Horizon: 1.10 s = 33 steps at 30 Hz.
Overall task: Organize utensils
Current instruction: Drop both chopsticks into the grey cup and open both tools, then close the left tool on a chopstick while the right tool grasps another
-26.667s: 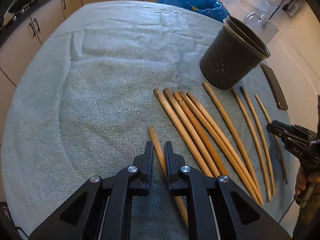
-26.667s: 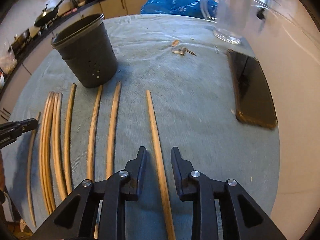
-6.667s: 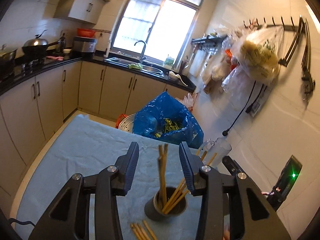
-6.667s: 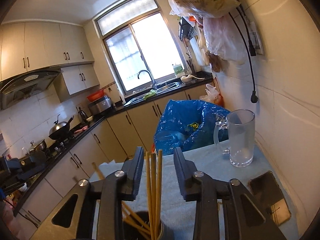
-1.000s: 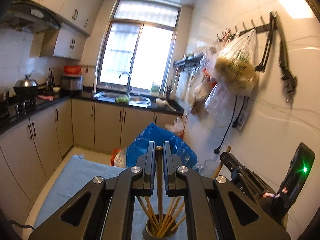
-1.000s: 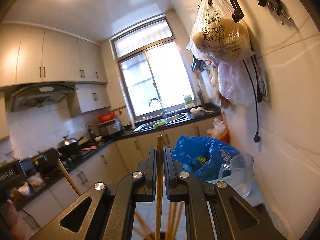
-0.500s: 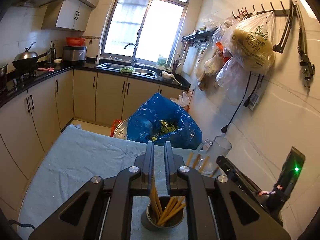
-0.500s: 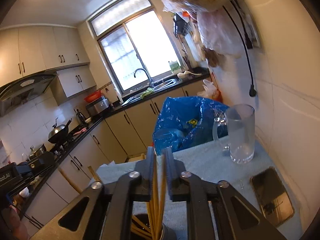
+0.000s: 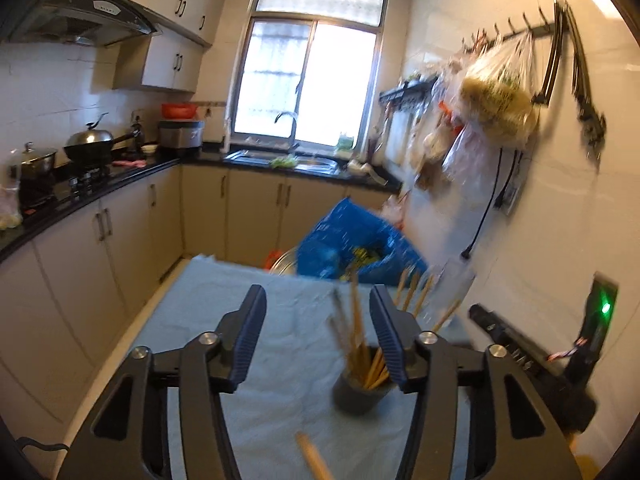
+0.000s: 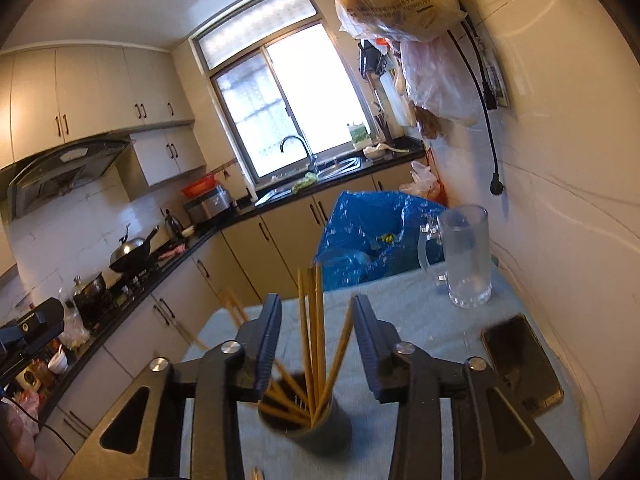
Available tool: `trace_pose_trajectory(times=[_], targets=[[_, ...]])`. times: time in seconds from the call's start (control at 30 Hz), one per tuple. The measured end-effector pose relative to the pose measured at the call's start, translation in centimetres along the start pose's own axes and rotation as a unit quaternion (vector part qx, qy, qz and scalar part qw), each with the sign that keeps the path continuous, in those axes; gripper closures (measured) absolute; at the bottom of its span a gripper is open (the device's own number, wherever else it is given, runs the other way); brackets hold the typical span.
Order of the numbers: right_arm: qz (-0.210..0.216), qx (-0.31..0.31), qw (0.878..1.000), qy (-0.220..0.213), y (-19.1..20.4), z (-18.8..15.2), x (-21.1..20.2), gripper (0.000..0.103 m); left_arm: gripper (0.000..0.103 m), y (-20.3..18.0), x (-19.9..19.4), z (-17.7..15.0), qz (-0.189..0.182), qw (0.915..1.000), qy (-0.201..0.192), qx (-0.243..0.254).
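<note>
We hold both grippers above the table (image 9: pixel 208 300), which is covered with a pale blue cloth; the left gripper (image 9: pixel 318 332) has its jaws apart and opening, and nothing is pressed between its pads; the dark holder (image 9: pixel 358 392) stands on the cloth beyond them, toward the right finger, with the chopsticks (image 9: pixel 356 328) upright and fanned out inside it; one loose chopstick (image 9: pixel 314 456) lies blurred on the cloth at the near edge of the left view. The right gripper (image 10: pixel 316 330) is also opening, its jaws apart; in its view the chopsticks (image 10: pixel 310 320) rise through the gap between the fingers without touching either pad, and the holder (image 10: pixel 316 424) sits just below and beyond the fingertips. To the far right on the cloth stands a glass mug (image 10: pixel 466 256); nearer on the right lies a dark phone (image 10: pixel 520 364); a blue bag (image 10: pixel 368 232) bulges beyond the far edge of the table. In the left view the other gripper (image 9: pixel 520 348) shows at the right edge.
</note>
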State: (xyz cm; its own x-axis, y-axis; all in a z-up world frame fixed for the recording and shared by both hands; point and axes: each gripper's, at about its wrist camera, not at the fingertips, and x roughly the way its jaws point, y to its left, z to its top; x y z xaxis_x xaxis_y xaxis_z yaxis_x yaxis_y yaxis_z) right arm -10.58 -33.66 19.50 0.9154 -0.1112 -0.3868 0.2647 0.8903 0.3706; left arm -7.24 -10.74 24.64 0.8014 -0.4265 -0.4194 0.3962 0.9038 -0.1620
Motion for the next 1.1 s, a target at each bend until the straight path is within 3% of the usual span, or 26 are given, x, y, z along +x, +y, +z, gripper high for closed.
trace_pose_trajectory(times=[0.2, 0.33, 0.47, 0.8, 0.97, 1.03, 1.1], targets=[[-0.003, -0.002, 0.998, 0.067, -0.6, -5.8, -1.0, 0.057, 0.048, 2.6, 0.4, -6.1, 0.062, 0.9963, 0.056, -0.02], [-0.005, 0.006, 0.994, 0.108, -1.0, -9.9, -1.2, 0.057, 0.048, 4.0, 1.1, -10.2, 0.129, 0.9875, 0.085, -0.03], [0.002, 0.0, 0.99, 0.143, -0.9, -13.1, -0.7, 0.057, 0.048, 4.8, 1.3, -12.4, 0.165, 0.9811, 0.1, -0.02], [0.019, -0.057, 0.977, 0.203, 1.7, -17.7, 0.6, 0.057, 0.047, 5.0, 1.4, -13.3, 0.169, 0.9794, 0.11, -0.007], [0.032, -0.1, 0.968, 0.228, 3.1, -19.3, 1.2, 0.057, 0.047, 6.3, 2.0, -13.7, 0.162, 0.9778, 0.13, -0.029], [0.04, -0.116, 0.963, 0.239, 3.6, -20.1, 1.5, 0.068, 0.047, 7.2, 2.2, -14.0, 0.161, 0.9767, 0.134, -0.046], [0.046, -0.124, 0.96, 0.248, 4.0, -20.5, 1.8, 0.072, 0.047, 7.8, 2.3, -14.1, 0.164, 0.9756, 0.136, -0.054]])
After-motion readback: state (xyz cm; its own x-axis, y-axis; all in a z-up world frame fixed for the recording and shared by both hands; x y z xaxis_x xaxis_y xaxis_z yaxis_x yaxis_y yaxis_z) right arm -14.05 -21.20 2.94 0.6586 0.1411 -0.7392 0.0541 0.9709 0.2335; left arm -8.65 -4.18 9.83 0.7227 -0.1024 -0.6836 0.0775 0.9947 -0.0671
